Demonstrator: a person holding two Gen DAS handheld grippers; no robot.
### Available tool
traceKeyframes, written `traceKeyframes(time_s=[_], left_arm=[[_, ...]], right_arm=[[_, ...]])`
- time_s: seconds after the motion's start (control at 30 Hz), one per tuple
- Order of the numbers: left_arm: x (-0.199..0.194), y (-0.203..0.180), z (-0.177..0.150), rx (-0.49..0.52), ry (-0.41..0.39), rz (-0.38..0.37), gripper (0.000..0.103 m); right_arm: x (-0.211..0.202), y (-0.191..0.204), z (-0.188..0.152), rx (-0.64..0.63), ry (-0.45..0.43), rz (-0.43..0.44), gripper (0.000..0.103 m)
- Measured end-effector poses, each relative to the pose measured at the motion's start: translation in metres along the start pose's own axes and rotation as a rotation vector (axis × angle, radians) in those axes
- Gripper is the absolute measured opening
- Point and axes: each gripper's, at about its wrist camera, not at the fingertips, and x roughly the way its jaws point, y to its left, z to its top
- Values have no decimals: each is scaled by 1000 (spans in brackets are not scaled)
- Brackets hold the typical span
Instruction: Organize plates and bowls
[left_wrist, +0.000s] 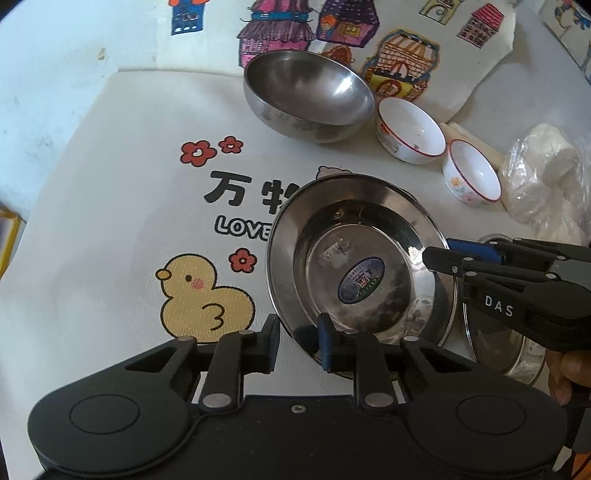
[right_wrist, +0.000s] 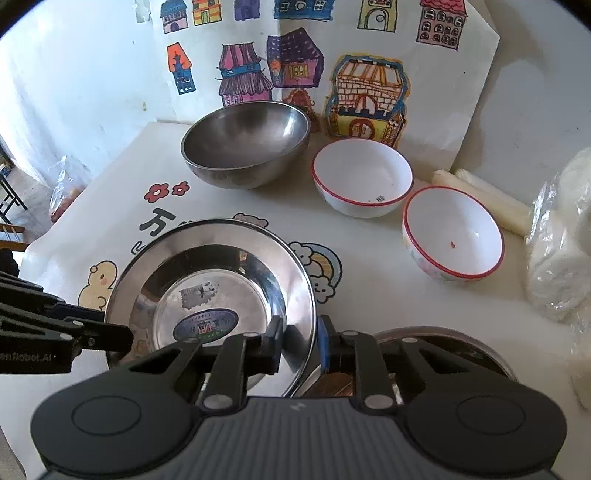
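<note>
Soft, even daylight in both wrist views. Glare flares on the steel plate (left_wrist: 362, 258) just ahead of the fingers, dull sheen on the steel bowl (right_wrist: 245, 144) beyond. Sharp centre; edges bend and darken at the corners.

Left tool (left_wrist: 298, 341) angled steeply down, jaws clamped on a rim at its near edge. Right tool (right_wrist: 301, 341) angled down too, jaws pinching the opposite rim.

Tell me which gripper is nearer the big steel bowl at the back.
Neither by any clear margin: the left gripper and the right gripper both clamp opposite rims of the steel plate, well short of the steel bowl.
</note>
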Motion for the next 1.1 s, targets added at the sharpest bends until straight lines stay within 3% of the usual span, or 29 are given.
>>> traceKeyframes(time_s=[0.5,1.1], left_arm=[[-25,-1,3,-14,-54,30,23],[-11,-96,6,164,-27,-85,23]], right_arm=[[-35,1,1,43,-98,54,18],[-85,-76,-46,238,-123,-63,18]])
